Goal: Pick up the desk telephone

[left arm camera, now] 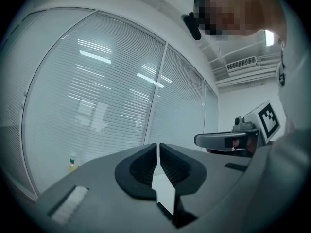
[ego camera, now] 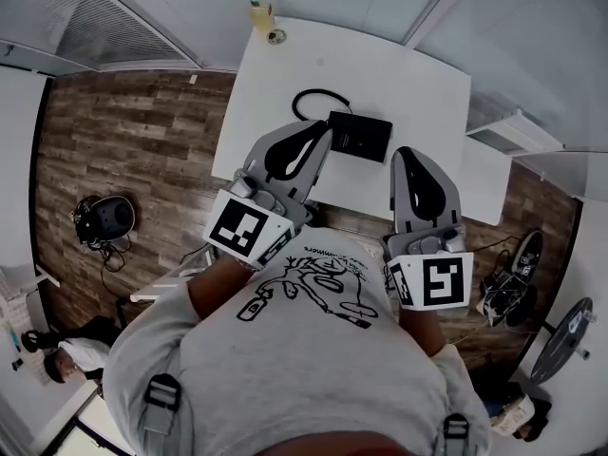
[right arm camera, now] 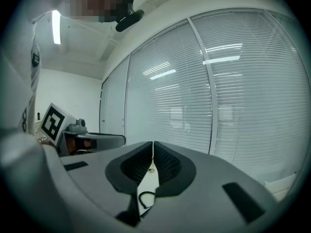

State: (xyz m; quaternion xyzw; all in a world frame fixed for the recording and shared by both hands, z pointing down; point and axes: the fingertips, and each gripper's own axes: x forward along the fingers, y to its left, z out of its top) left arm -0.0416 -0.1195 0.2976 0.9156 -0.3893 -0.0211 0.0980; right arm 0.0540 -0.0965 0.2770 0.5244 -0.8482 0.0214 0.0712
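Note:
The black desk telephone (ego camera: 359,134) lies on the white table (ego camera: 285,74), with its cord (ego camera: 316,97) looped behind it. In the head view my left gripper (ego camera: 320,135) is held level at the table's near edge, its tip just left of the phone, jaws shut and empty. My right gripper (ego camera: 407,153) hovers to the right of the phone, short of the table edge, also shut and empty. In the left gripper view the jaws (left arm camera: 158,147) meet over bare tabletop. The right gripper view shows its closed jaws (right arm camera: 152,147) and a bit of cord (right arm camera: 145,198) below them.
A yellow bottle (ego camera: 259,9) and a small round object (ego camera: 276,36) stand at the table's far edge. A lower white surface (ego camera: 486,180) adjoins the table on the right. A dark headset (ego camera: 104,218) and shoes (ego camera: 513,275) lie on the wooden floor. Blinds cover the wall behind.

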